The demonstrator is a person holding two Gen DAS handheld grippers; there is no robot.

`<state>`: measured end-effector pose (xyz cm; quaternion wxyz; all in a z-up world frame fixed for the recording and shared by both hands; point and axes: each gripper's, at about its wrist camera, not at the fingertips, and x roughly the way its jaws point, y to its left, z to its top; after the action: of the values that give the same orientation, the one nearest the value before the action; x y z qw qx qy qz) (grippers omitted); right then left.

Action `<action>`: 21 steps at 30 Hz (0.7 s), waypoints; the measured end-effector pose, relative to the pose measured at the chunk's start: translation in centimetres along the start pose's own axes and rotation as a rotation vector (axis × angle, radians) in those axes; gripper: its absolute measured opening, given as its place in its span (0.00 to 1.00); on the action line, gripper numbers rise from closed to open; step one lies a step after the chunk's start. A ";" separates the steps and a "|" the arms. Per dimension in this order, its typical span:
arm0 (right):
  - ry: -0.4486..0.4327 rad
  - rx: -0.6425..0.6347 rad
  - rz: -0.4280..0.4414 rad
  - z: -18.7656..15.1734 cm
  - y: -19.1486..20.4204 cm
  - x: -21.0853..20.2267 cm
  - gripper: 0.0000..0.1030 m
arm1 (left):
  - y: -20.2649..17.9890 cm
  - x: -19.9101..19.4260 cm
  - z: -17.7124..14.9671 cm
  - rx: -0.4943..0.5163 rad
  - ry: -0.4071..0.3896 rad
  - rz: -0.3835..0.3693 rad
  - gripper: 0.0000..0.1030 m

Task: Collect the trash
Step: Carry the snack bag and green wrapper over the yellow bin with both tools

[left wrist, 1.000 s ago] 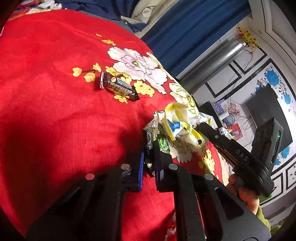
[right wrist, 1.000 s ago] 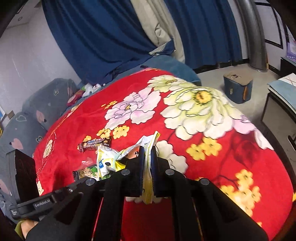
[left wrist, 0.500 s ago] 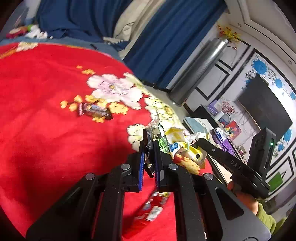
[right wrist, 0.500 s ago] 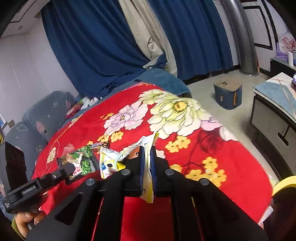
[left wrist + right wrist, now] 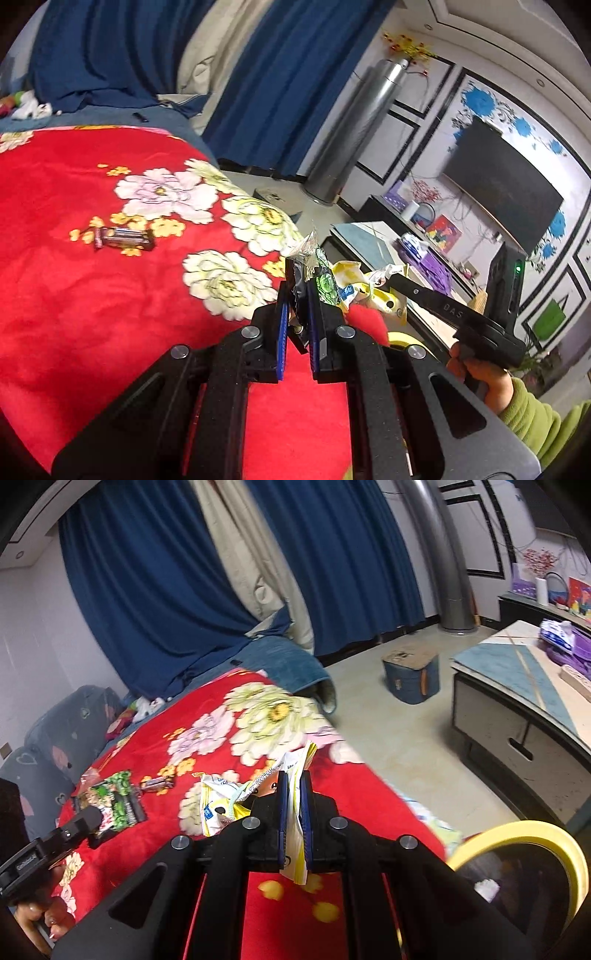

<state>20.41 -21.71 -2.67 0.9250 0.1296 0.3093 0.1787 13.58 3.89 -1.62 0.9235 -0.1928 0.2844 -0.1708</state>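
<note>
Red floral blanket [image 5: 92, 295] is covering the bed, blue curtains [image 5: 147, 590] behind. Left hand-held gripper [image 5: 295, 291] is pinching a green snack wrapper [image 5: 325, 286], angled down over the bed edge. Right hand-held gripper [image 5: 293, 797] is clamping a yellow-white wrapper [image 5: 295, 834], pointing down twd a yellow-rimmed bin [image 5: 524, 830] at lower right. A chocolate bar wrapper [image 5: 123, 238] is lying on the blanket, well apart.

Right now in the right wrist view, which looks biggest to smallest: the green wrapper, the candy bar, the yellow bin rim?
1. yellow bin rim, though it is nearest the camera
2. green wrapper
3. candy bar
</note>
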 end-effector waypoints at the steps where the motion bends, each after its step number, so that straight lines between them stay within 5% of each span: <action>1: -0.003 0.002 -0.008 0.0 -0.4 -0.3 0.07 | -0.3 0.1 -0.1 0.007 0.004 -0.004 0.05; 21: -0.074 0.068 -0.141 -1.2 -7.7 -7.5 0.07 | -7.2 2.6 -3.6 0.143 0.067 -0.086 0.05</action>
<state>16.00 -31.57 -2.37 0.9412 0.1452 0.2890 0.0978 12.04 -4.37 -2.35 0.9166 -0.1326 0.2938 -0.2365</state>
